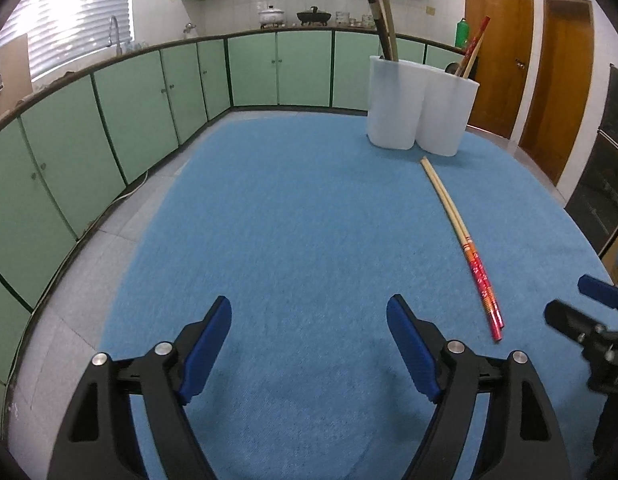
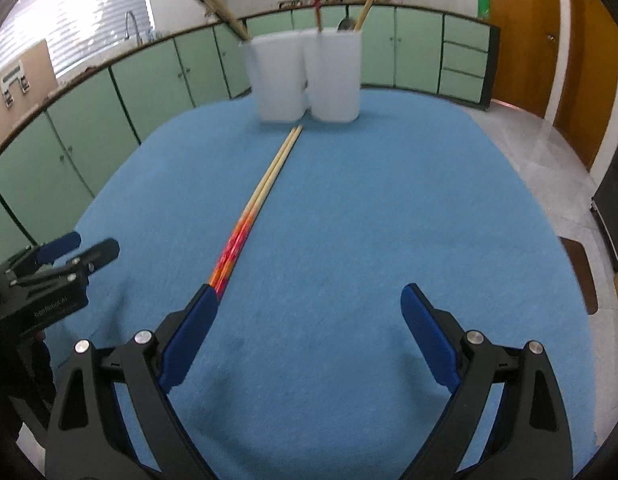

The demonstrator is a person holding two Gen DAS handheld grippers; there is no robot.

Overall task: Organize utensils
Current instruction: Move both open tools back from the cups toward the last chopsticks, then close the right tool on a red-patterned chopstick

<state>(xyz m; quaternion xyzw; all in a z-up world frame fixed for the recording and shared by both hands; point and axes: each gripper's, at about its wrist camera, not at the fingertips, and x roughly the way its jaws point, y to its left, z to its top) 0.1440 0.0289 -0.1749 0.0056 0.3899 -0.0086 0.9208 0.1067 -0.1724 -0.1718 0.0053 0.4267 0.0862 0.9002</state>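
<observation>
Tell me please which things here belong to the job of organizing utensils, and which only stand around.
Belong to the job:
- chopsticks pair lying on the blue table cover
- white divided holder, already with utensils standing inside
- left gripper, right gripper, both open

Only standing around:
- pots on the counter
- green bottle

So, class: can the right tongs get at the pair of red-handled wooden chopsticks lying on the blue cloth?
Probably yes. The right tongs stand open, the red-handled wooden chopsticks lie just ahead beside their left finger, and nothing lies between.
</observation>
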